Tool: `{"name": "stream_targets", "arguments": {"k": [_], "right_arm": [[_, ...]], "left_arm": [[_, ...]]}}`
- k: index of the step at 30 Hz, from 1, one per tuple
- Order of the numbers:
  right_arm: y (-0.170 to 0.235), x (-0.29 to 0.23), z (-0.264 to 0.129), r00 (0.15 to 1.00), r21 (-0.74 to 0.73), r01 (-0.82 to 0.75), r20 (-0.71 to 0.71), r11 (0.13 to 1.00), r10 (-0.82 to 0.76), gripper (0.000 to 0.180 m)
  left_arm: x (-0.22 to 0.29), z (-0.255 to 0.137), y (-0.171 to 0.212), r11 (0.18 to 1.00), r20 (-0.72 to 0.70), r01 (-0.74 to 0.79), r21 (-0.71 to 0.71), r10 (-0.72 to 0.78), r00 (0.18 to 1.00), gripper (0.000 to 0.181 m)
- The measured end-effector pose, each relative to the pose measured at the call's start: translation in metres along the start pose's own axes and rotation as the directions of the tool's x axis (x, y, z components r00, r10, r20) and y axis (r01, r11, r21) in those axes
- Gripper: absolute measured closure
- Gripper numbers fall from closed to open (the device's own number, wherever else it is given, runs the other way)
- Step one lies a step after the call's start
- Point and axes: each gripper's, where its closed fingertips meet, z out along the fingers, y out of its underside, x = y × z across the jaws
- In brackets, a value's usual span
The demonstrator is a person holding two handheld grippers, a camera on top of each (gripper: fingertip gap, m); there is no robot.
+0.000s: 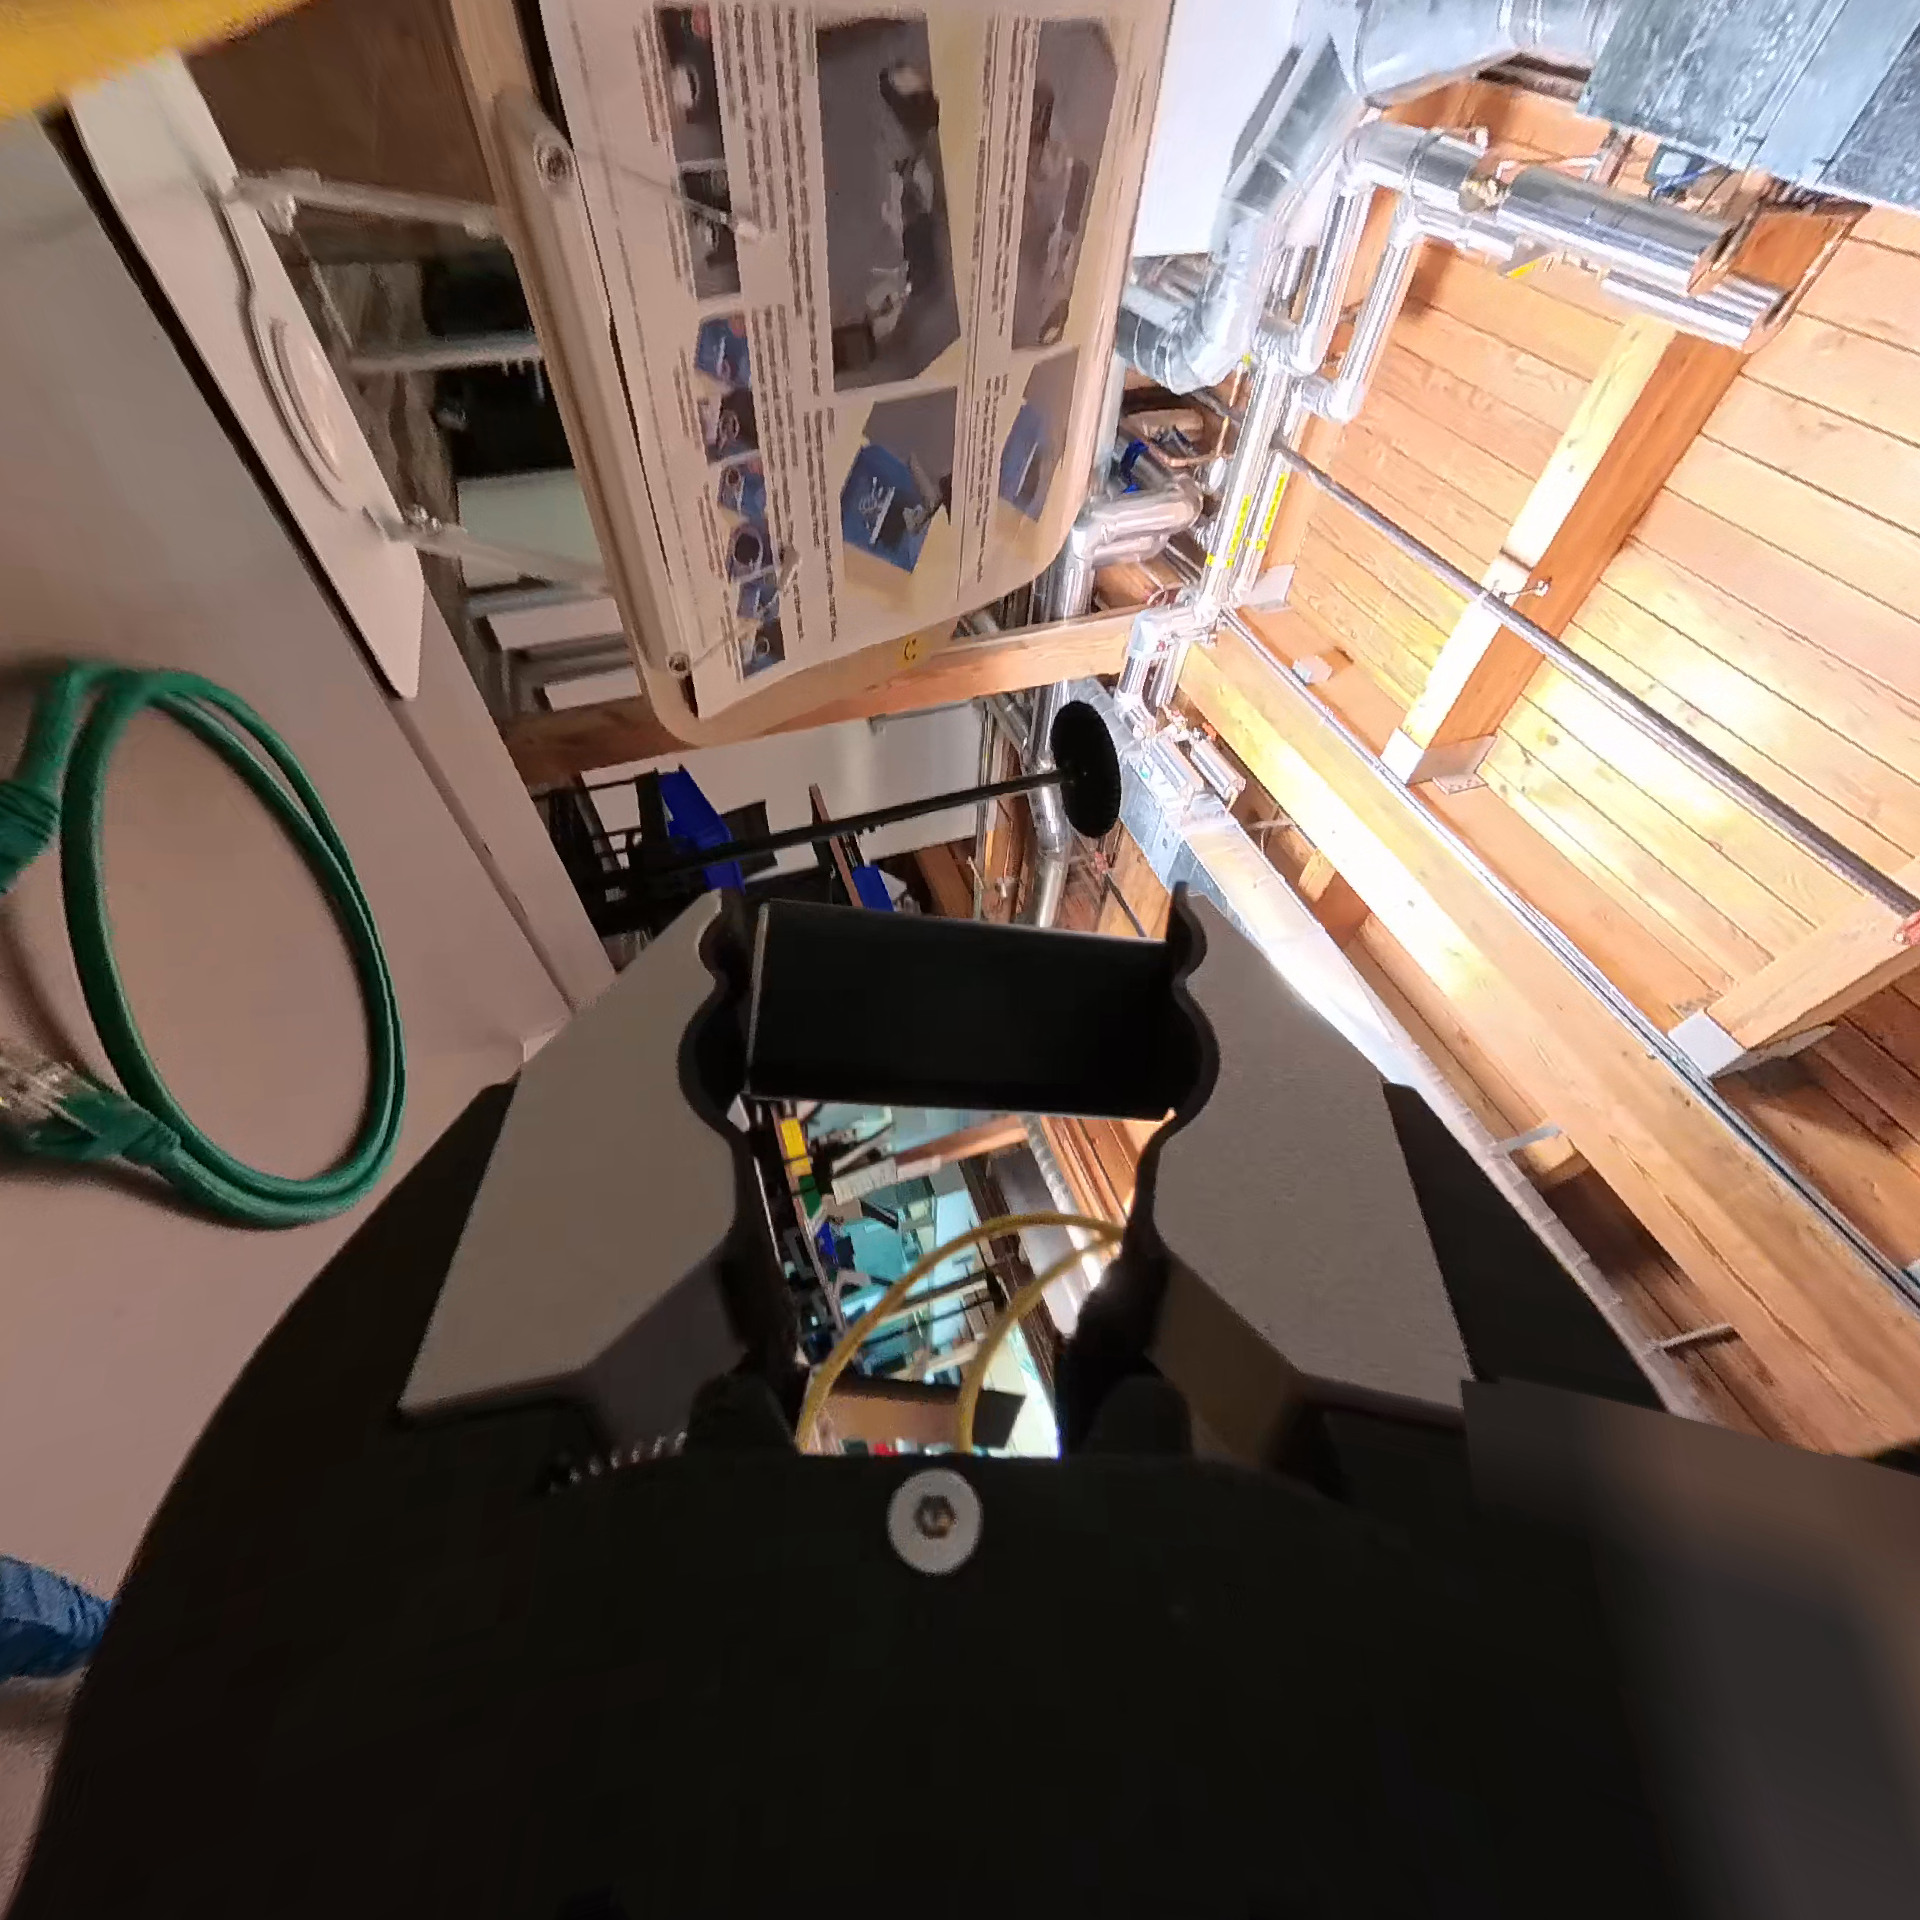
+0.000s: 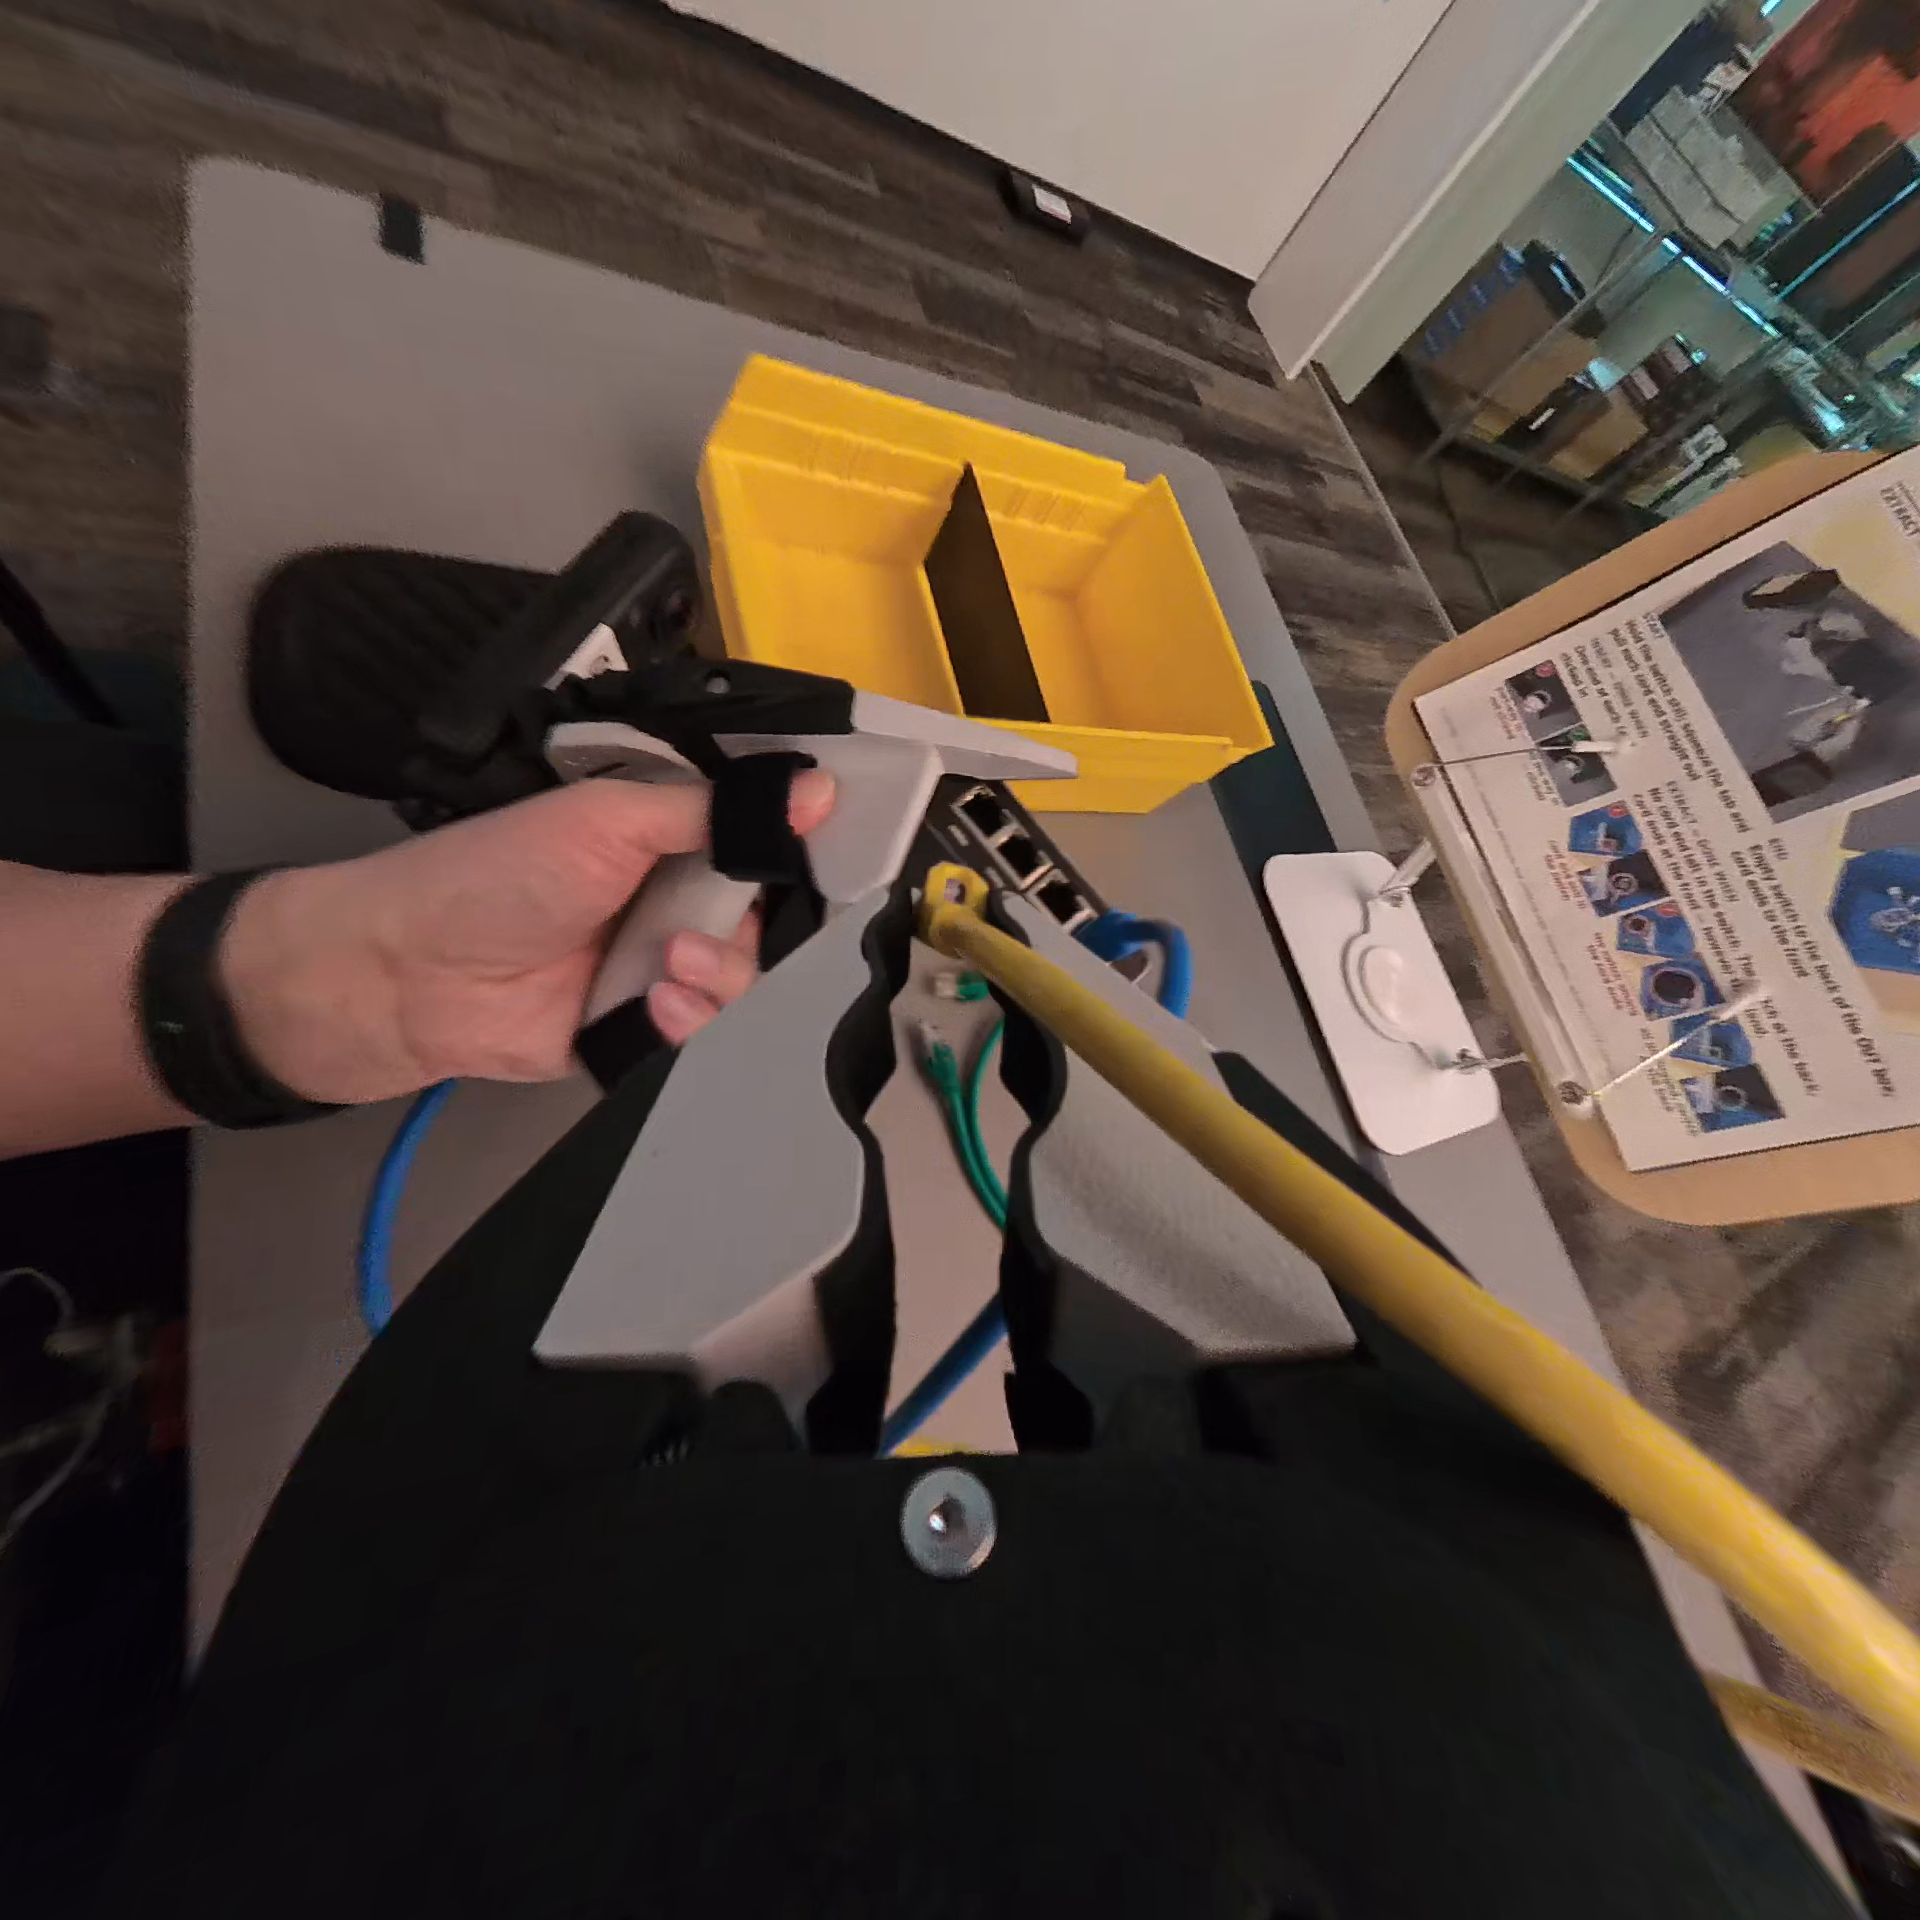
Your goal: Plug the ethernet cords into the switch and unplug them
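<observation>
Left wrist view: the left gripper clamps the black switch at frame centre; a green cord lies coiled at left.

Right wrist view: the right gripper pinches a yellow cord at its plug, against the switch's ports, centre frame, below a yellow bin.

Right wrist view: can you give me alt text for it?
The right gripper pinches the plug of a yellow ethernet cord at the black switch, which the left gripper, held in a person's hand, grips. A yellow bin stands behind; green and blue cords lie on the grey table.
</observation>
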Motion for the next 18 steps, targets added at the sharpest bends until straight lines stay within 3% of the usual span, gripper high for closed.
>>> {"name": "stream_targets", "arguments": {"k": [4, 7, 11, 14, 18], "right_arm": [[-0.004, -0.022, -0.011, 0.996, -0.031, -0.085, 0.034, 0.996, 0.086, 0.167], [-0.022, -0.025, -0.013, 0.997, 0.047, -0.078, -0.018, 0.996, 0.079, 0.167], [-0.036, -0.023, 0.001, 0.992, 0.127, -0.126, -0.016, 0.984, 0.129, 0.168], [-0.030, -0.018, 0.012, 0.973, 0.094, -0.232, 0.019, 0.968, 0.231, 0.167], [-0.061, -0.007, -0.022, 0.981, 0.299, -0.147, -0.081, 0.943, 0.179, 0.168]], "left_arm": [[0.007, -0.002, -0.014, 0.995, 0.005, -0.071, 0.076, 0.071, 0.997, 0.103], [0.009, -0.002, -0.021, 0.989, 0.008, -0.096, 0.114, 0.095, 0.995, 0.102], [0.007, -0.003, -0.029, 0.982, 0.017, -0.105, 0.159, 0.103, 0.995, 0.102], [0.008, -0.003, -0.032, 0.979, 0.019, -0.105, 0.177, 0.103, 0.994, 0.102], [0.010, -0.003, -0.033, 0.971, 0.027, -0.146, 0.188, 0.144, 0.989, 0.102]]}}
